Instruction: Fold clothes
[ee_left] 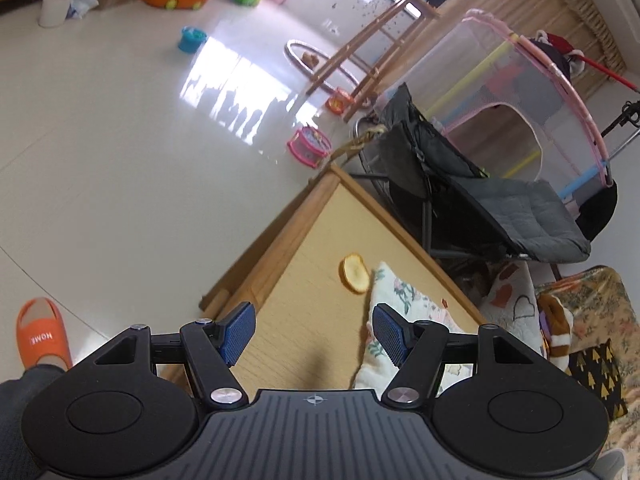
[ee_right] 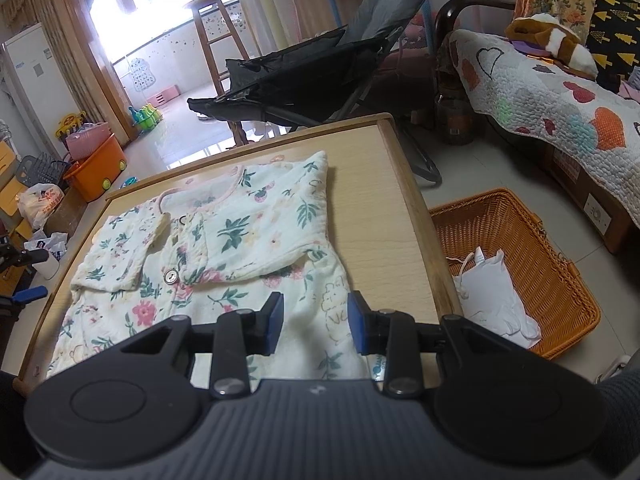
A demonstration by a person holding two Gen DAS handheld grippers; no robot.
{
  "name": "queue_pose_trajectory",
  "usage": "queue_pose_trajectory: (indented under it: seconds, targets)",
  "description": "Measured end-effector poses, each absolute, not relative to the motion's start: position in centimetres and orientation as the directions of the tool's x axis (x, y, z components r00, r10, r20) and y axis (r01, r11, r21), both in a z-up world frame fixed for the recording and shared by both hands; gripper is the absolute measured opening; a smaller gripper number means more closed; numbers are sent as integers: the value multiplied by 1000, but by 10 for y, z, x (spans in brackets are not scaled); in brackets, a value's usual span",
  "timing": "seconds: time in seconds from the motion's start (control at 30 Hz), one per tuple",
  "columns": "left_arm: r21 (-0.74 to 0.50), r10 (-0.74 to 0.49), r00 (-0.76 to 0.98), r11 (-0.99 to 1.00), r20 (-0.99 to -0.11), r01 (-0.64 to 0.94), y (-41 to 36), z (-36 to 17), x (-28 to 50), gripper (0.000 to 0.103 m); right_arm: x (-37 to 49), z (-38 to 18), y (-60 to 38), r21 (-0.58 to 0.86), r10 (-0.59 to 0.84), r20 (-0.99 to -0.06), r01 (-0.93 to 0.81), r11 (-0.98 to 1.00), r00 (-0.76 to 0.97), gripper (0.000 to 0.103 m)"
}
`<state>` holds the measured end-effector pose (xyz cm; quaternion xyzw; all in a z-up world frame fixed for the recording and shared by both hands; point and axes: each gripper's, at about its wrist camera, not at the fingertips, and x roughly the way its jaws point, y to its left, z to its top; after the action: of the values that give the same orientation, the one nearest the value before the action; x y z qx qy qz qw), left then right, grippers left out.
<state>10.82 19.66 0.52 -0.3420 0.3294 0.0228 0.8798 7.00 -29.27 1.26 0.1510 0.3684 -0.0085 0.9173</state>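
Note:
A cream baby garment (ee_right: pixel 248 232) with a floral print and pink neck trim lies on the wooden table (ee_right: pixel 376 208), its sleeves folded in over the buttoned chest. My right gripper (ee_right: pixel 315 304) stands over the garment's lower part with its blue pads (ee_right: pixel 276 316) apart and cloth under the gap; no pinch shows. In the tilted left wrist view, my left gripper (ee_left: pixel 314 320) is open over bare table (ee_left: pixel 304 248), with nothing between its fingers. One edge of the garment (ee_left: pixel 400 292) lies beside its right finger.
A yellow peel-like piece (ee_left: pixel 354 274) lies on the table near the garment. An orange wicker basket (ee_right: pixel 520 240) holding a white garment (ee_right: pixel 492 292) stands on the floor to the right. A grey folding chair (ee_right: pixel 320 60) stands behind the table, a quilted sofa (ee_right: pixel 560 100) at right. A foot in an orange slipper (ee_left: pixel 40 336) is by the table.

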Motion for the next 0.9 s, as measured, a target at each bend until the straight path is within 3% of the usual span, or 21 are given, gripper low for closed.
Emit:
queue_pose_trajectory:
  seconds: [0.6, 0.9]
  targets:
    - [-621, -304, 757, 765, -579, -168, 155, -27, 147, 66, 70, 12, -295, 287, 106, -677, 129, 949, 729, 34]
    - [-601, -302, 753, 784, -584, -152, 130, -31, 172, 61, 70, 11, -296, 296, 108, -677, 134, 946, 728, 34]
